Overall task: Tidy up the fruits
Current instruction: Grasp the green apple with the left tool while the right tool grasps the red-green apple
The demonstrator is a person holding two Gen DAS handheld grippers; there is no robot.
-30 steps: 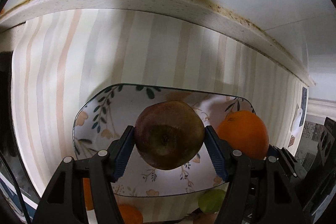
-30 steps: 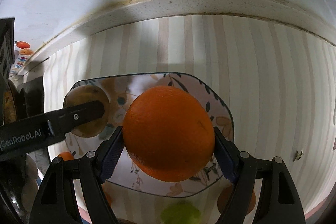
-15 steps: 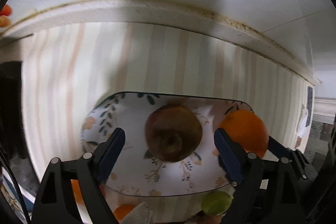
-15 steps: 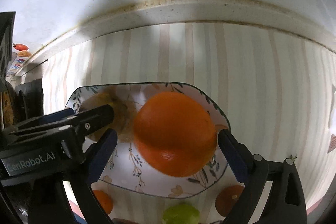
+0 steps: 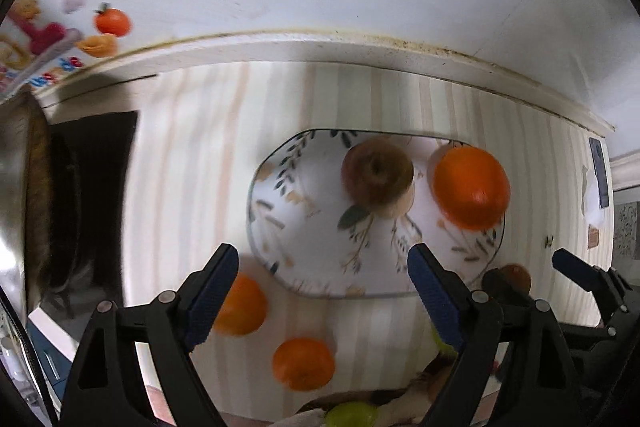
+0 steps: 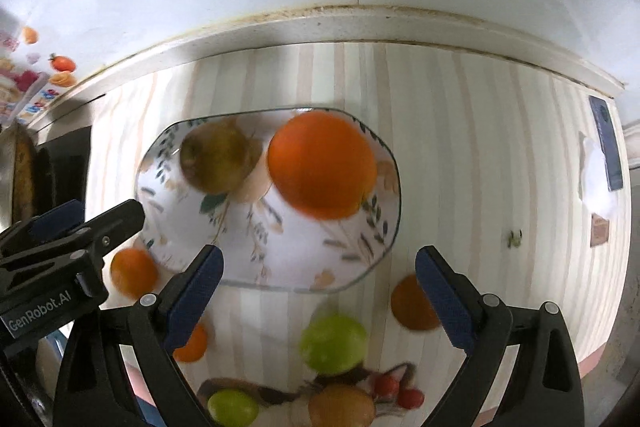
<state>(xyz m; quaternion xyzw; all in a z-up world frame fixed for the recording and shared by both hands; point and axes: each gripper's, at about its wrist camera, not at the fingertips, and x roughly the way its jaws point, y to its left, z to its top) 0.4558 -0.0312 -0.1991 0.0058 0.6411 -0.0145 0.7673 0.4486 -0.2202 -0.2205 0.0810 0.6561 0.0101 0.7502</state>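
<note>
Right wrist view: orange [image 6: 322, 165] on plate [image 6: 280, 259] beyond the wide-open, empty right gripper [image 6: 320, 287].

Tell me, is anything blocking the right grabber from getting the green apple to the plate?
Nothing visible blocks it. The right gripper has its jaws open just above the green apple, and bare striped cloth lies between the apple and the plate. The plate's near side is free.

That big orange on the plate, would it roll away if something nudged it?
Probably. The orange is round and smooth, so a push should roll it. The plate looks shallow-rimmed, so may not stop it. The apple beside it might.
</note>
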